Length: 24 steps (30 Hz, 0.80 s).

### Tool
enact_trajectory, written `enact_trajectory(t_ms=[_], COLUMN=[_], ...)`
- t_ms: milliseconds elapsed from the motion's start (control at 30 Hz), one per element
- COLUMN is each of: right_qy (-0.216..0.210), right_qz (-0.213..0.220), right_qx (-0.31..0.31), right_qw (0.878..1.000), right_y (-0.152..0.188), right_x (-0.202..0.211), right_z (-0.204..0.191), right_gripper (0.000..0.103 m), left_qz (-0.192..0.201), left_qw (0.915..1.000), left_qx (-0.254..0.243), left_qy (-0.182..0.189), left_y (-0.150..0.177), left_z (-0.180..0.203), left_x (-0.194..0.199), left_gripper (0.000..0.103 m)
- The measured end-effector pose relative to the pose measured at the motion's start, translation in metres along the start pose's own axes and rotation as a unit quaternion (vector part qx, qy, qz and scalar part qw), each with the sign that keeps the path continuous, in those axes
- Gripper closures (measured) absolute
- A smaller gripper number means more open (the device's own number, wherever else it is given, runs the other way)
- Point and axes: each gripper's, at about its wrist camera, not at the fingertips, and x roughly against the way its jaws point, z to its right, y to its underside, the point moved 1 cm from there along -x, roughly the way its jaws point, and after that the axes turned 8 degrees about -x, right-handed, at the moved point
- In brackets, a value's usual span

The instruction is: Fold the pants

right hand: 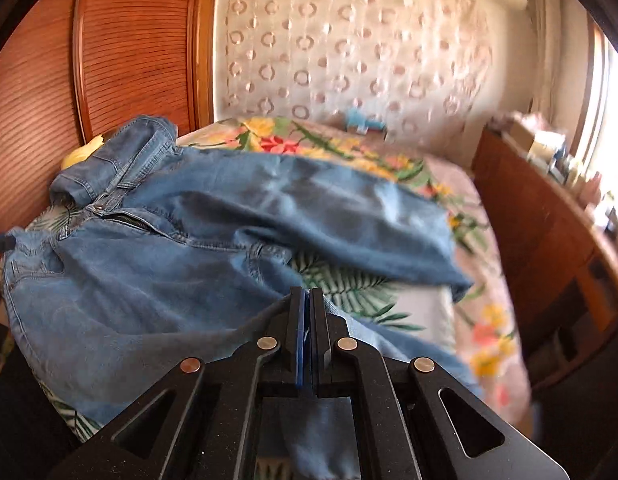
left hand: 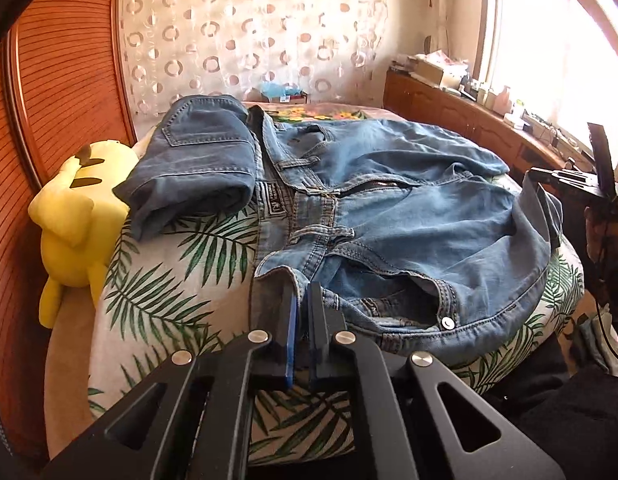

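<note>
A: Where were the jeans (left hand: 389, 216)?

B: Spread across the bed (left hand: 169, 288), waistband towards its left edge, beside a second folded pair (left hand: 197, 160) and a yellow plush toy (left hand: 73, 216).

A: And the tools?

B: The left tool (left hand: 301, 300) pinched the waistband corner. The right tool (right hand: 307, 312) was clamped on a trouser leg, probably its hem; that view was blurred.
</note>
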Motion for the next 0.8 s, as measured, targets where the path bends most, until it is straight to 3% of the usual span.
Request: enact_trajectory(t_ms=[133,267,533,700,733,767,800], right_qy=[-0.007,0.003,0.018,0.072,0.073,0.078,0.081], right_qz=[0.005,0.01,-0.035,-0.041,-0.045,-0.048,-0.049], right_qx=[-0.028,-0.038,-0.025,-0.013,-0.01,-0.004,0.001], right_qw=[1.0,0.999,0.999,0.996,0.996,0.996,0.996], right_y=[-0.001,0.015,0.051,0.053,0.052,0.051,0.049], right_x=[0.018,0.051,0.051,0.036,0.035,0.036,0.035], right_z=[0.012,0.019,0.0,0.001,0.0,0.0,-0.001], right_gripper=[0.077,0.072,0.071,0.071,0.079,0.099,0.099], left_qz=[-0.003,-0.007,-0.015,-0.018,-0.018,-0.019,-0.02], left_qw=[1.0,1.0,0.9999,0.9998,0.9998,0.9998,0.9997], left_qx=[0.0,0.001,0.007,0.006,0.007,0.009,0.011], left_qy=[0.0,-0.001,-0.003,-0.004,-0.004,-0.003,-0.003], left_y=[0.004,0.008,0.012,0.013,0.013,0.014,0.015], left_z=[0.002,0.002,0.002,0.002,0.002,0.001,0.001], left_x=[-0.001,-0.002,-0.006,-0.006,-0.005,-0.005,-0.005], left_gripper=[0.098,0.098,0.098,0.098,0.098,0.098,0.098])
